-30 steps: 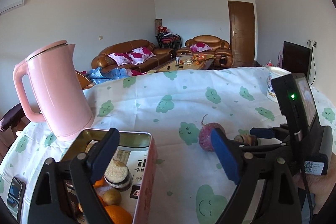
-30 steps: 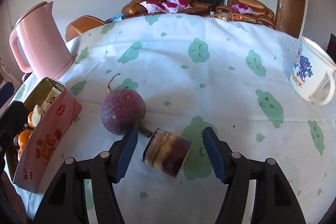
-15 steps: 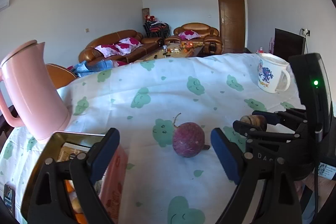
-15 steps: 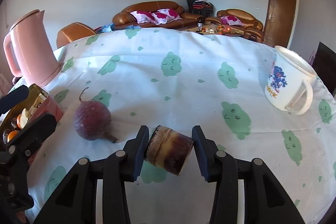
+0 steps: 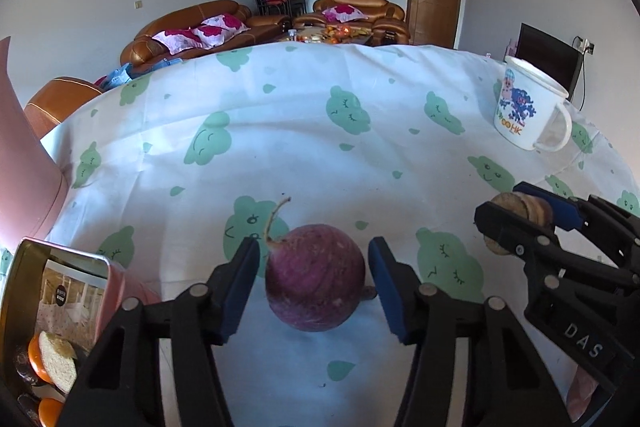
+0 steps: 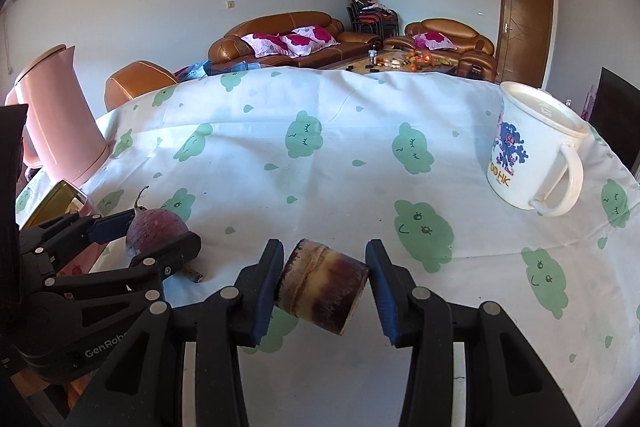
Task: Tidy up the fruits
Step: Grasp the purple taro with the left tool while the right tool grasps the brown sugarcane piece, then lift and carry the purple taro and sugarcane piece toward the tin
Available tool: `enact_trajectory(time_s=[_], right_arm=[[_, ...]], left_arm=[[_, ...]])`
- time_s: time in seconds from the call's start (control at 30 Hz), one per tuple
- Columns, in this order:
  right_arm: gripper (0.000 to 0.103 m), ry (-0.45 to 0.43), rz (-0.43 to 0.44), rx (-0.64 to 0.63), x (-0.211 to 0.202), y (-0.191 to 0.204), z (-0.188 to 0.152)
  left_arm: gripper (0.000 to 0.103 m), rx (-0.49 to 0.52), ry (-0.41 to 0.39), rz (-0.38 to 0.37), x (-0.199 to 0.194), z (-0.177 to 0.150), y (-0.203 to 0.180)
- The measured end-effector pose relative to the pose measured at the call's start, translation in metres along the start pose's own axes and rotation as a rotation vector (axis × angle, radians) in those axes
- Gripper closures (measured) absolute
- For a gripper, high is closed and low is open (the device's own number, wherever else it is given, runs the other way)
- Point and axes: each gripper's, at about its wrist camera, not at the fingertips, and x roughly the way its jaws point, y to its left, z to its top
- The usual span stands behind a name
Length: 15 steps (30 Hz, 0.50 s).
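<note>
The left tool (image 5: 314, 279) is closing around the beet (image 5: 315, 277), which is lying on the bench (image 5: 280, 131) just right of the tin (image 5: 60, 291); small gaps are showing beside both pads. Further right of the tin, the right tool (image 6: 325, 285) is gripping the cane piece (image 6: 322, 285), pads pressing its ends.

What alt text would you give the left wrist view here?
The left gripper is closing around a round purple root vegetable on a white tablecloth with green prints, its pads not yet touching. The right gripper holds a short brown stalk piece; a mug stands behind.
</note>
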Motion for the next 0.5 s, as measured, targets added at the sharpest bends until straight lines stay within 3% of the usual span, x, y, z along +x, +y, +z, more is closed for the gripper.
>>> enact_trajectory(time_s=[0.5], right_arm=[[0.058, -0.067, 0.023, -0.037, -0.012, 0.006, -0.001]], left_arm=[[0.053, 0.010, -0.060, -0.027, -0.014, -0.003, 0.000]])
